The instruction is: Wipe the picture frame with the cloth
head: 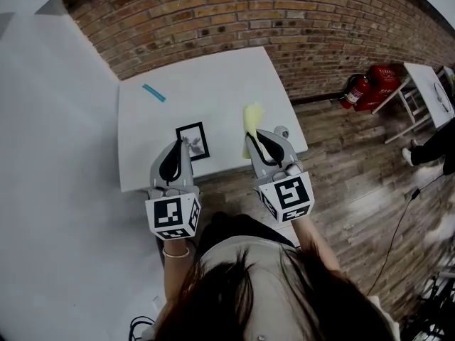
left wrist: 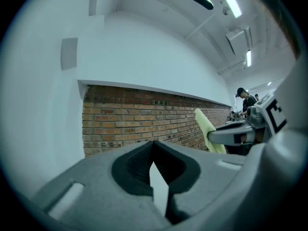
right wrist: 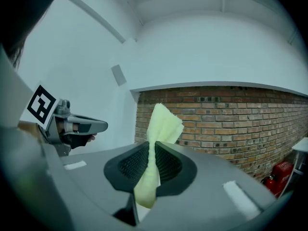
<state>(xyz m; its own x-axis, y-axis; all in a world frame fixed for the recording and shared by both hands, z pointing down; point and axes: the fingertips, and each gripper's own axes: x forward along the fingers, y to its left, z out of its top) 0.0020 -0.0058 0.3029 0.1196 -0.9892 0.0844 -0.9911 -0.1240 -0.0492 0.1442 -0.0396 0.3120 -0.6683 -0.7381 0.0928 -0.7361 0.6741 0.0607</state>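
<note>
The picture frame [head: 197,141] lies flat on the white counter [head: 213,77], near the front edge and a little left of the middle; it is a small upright rectangle with a thin black border, a wide white mount and a small grey picture at its centre, too small to make out. The left gripper [left wrist: 154,145] has its jaws closed together with nothing between them; in the head view its tip overlaps the frame's left edge, though it seems to hang above the frame rather than touch it, since its own view looks level at the brick wall [left wrist: 144,114]. The right gripper [right wrist: 153,146] is clamped on the cloth [right wrist: 164,123]; the cloth is pale yellow, soft and folded, one end standing up above the jaws like a crumpled flag, the other end hanging below them. In the head view the cloth is over the counter to the right of the frame, apart from it. A teal strip [head: 153,93] lies far back on the counter's left side, well apart from the frame; red fire extinguishers [head: 362,89] stand on the wooden floor [head: 341,169] by the wall.
</note>
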